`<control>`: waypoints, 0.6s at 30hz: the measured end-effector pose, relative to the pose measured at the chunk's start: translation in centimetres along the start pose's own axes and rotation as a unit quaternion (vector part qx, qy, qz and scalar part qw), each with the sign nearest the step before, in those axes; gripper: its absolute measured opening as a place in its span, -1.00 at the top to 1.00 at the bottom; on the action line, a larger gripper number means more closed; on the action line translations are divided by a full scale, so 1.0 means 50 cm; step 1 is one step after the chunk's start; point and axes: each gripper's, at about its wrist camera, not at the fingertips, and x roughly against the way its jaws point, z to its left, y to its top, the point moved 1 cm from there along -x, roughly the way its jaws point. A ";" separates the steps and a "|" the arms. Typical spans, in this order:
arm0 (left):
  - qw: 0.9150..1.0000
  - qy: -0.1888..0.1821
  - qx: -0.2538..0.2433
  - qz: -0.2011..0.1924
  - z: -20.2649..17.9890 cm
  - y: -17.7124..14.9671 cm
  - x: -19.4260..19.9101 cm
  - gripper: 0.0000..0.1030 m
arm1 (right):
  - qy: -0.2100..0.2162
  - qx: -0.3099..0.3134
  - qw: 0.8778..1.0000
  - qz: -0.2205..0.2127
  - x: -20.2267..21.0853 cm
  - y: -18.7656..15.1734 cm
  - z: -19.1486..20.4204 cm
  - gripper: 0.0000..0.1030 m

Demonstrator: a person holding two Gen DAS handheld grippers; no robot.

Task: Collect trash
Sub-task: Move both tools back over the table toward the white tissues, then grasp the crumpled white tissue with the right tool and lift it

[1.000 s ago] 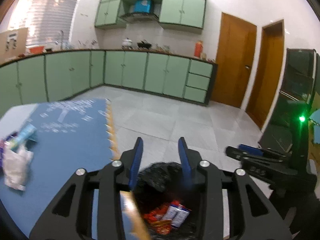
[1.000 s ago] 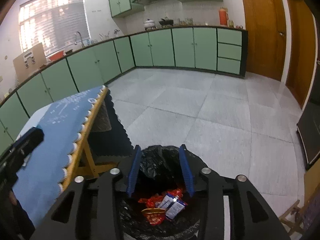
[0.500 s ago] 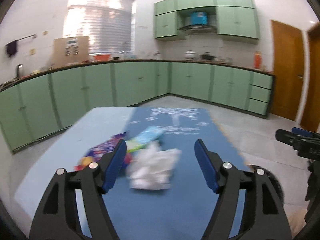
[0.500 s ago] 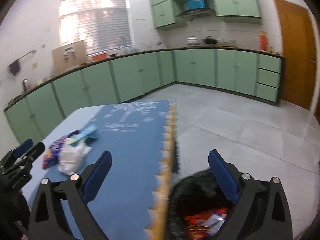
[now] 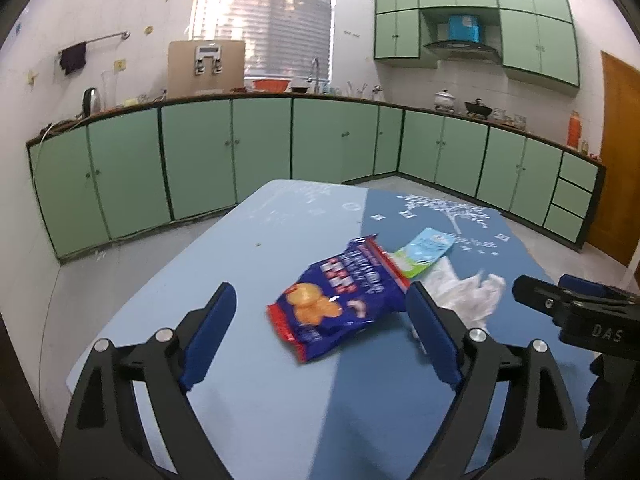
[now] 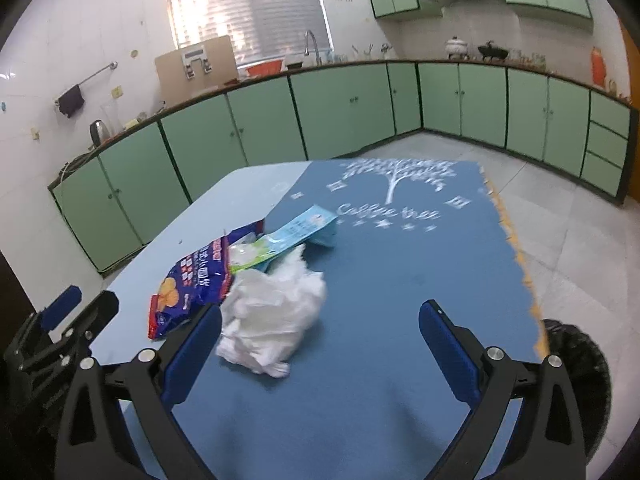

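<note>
Over the blue table (image 5: 256,364), my left gripper (image 5: 320,336) hangs with its blue-padded fingers (image 5: 208,340) spread wide and nothing between them. Framed in that gap lies a dark blue snack packet (image 5: 340,300), flat on the tabletop where the pale blue half meets the darker half. Just right of it and partly beneath its far corner sits a light blue and green wrapper (image 5: 426,250), and nearer on the right a crumpled white plastic bag (image 5: 464,292), half hidden behind my right-hand finger. At the far right edge of this view, the right gripper (image 5: 576,312) pokes in.

From the right wrist camera, I see the left gripper (image 6: 60,332) at the left edge, then the snack packet (image 6: 192,284), the wrapper (image 6: 296,232) and the white bag (image 6: 276,320) touching one another in a loose cluster. My right gripper (image 6: 320,344) is also wide apart and holding nothing, its left finger just beside the bag. Only this view shows the black-lined trash bin (image 6: 580,364) off the table's right edge, on the floor, and the printed "Coffee tree" design (image 6: 396,184) at the table's far end.
</note>
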 end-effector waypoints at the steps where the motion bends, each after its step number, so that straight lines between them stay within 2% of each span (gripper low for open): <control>1: 1.000 0.002 0.003 0.003 0.008 -0.001 -0.003 -0.63 | 0.001 0.000 1.000 0.004 -0.012 0.000 0.007 -0.88; 2: 1.000 0.004 0.007 0.005 0.016 -0.001 -0.006 -0.63 | 0.001 0.000 1.000 0.009 -0.020 -0.001 0.009 -0.86; 4: 1.000 0.005 0.010 0.007 0.024 -0.003 -0.009 -0.63 | 0.001 0.002 1.000 0.021 -0.040 -0.003 0.019 -0.67; 6: 1.000 0.005 0.010 0.008 0.026 -0.003 -0.011 -0.63 | 0.002 0.001 1.000 0.030 -0.057 -0.007 0.026 -0.57; 8: 1.000 0.003 0.009 0.009 0.027 -0.006 -0.014 -0.63 | 0.005 -0.001 0.999 0.037 -0.069 -0.011 0.029 -0.31; 10: 1.000 0.000 0.011 0.010 0.028 -0.007 -0.018 -0.63 | 0.021 -0.005 0.998 0.051 -0.081 -0.015 0.028 0.19; 11: 1.000 -0.002 0.013 0.011 0.028 -0.008 -0.019 -0.63 | 0.032 -0.006 0.998 0.056 -0.084 -0.017 0.027 0.32; 13: 1.000 -0.004 0.013 0.013 0.028 -0.010 -0.023 -0.63 | 0.045 -0.005 0.997 0.058 -0.081 -0.018 0.025 0.75; 15: 1.000 -0.006 0.013 0.015 0.026 -0.011 -0.027 -0.63 | 0.045 0.004 0.998 0.052 -0.073 -0.016 0.026 0.86; 18: 1.000 -0.007 0.014 0.017 0.023 -0.010 -0.030 -0.63 | 0.038 0.007 0.998 0.039 -0.052 -0.010 0.015 0.90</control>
